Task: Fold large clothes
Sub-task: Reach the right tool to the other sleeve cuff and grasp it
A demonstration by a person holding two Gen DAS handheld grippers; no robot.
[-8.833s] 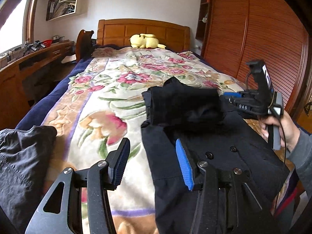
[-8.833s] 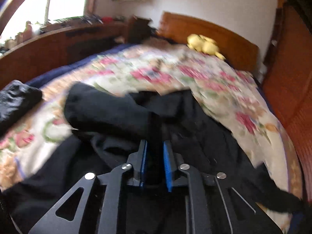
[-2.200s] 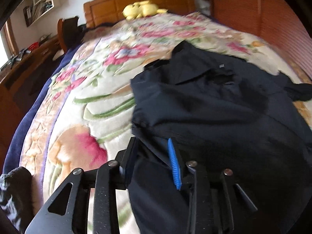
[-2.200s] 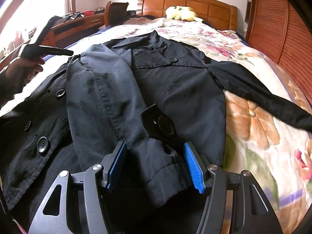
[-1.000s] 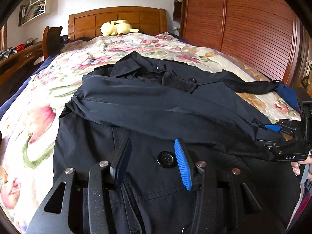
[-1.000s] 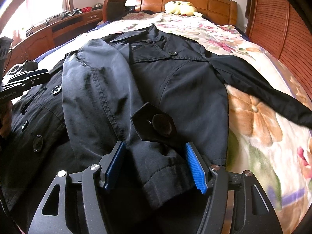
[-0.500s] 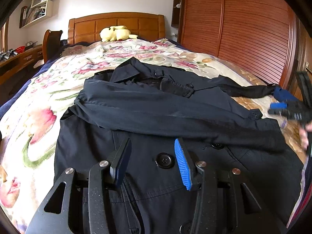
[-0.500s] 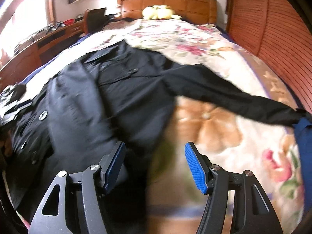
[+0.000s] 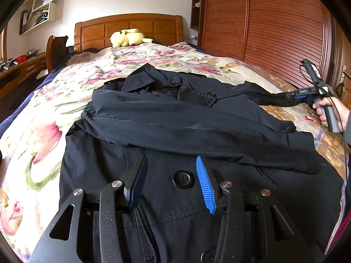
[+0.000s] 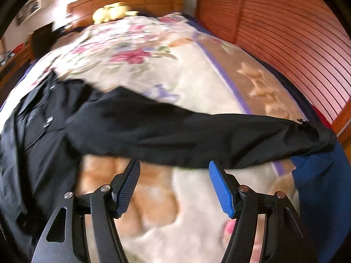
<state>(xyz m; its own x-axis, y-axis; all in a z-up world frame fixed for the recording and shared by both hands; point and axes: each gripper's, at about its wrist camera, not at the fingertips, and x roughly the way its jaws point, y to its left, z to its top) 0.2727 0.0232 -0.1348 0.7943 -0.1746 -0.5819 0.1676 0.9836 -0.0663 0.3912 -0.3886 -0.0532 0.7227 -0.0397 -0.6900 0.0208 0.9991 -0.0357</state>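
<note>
A large black buttoned coat (image 9: pixel 179 131) lies spread on the floral bedspread (image 9: pixel 43 135), collar toward the headboard. One sleeve is folded across its chest. The other sleeve (image 10: pixel 186 133) stretches out sideways toward the bed's right edge. My left gripper (image 9: pixel 171 175) is open and empty, hovering over the coat's lower front by a large button (image 9: pixel 181 179). My right gripper (image 10: pixel 174 175) is open and empty, just in front of the outstretched sleeve. It also shows in the left wrist view (image 9: pixel 300 97) at that sleeve's cuff.
A yellow plush toy (image 9: pixel 128 37) sits by the wooden headboard (image 9: pixel 129 29). A slatted wooden wardrobe (image 9: pixel 274 26) runs along the right of the bed. A desk (image 9: pixel 15 72) and a chair (image 9: pixel 54 52) stand on the left. A blue sheet edge (image 10: pixel 322 175) hangs at the bed's right side.
My right gripper has left the folded sleeve's cuff and swung right to the outstretched sleeve. My left gripper has stayed open over the coat's lower front.
</note>
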